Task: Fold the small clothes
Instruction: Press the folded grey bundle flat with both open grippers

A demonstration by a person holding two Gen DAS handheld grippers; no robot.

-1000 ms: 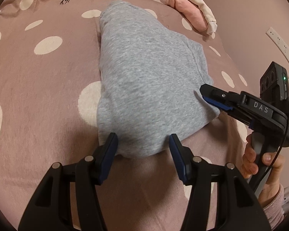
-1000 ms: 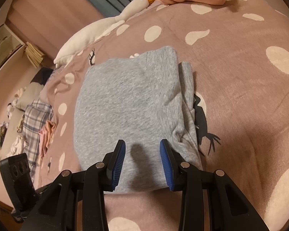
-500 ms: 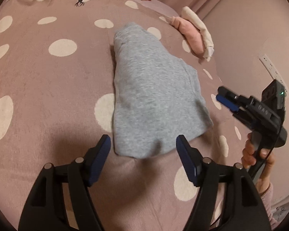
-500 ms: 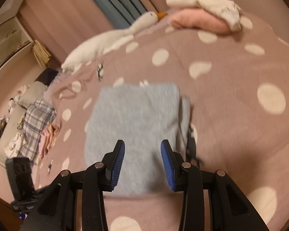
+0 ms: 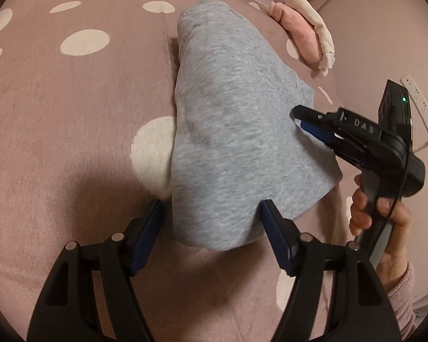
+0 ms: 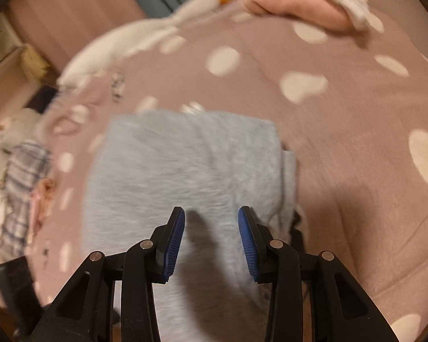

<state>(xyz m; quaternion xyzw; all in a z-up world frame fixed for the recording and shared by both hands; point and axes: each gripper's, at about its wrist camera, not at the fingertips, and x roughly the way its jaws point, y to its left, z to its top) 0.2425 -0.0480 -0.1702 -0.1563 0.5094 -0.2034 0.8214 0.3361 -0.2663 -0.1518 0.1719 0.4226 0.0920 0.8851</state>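
The grey garment (image 5: pixel 236 131) is lying lengthwise away from the left gripper (image 5: pixel 214 222), whose jaws, just widened, are straddling its near end unclamped; the right gripper (image 5: pixel 298 118) is hovering released at its right edge.

Bed cover (image 5: pixel 71 119): dusty pink with cream spots.
Wall (image 5: pixel 379 28): plain pink, white power strip (image 5: pixel 421 105) mounted on it.
Curtains (image 6: pixel 71 5): pink and possibly blue-grey; blurred.
Light: warm, dim.

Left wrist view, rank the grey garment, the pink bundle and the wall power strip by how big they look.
1. Grey garment, by far the largest.
2. Pink bundle.
3. Power strip, thinnest.
The bundle and strip lie farther from the camera and near the fisheye edge, so their order is unsure.
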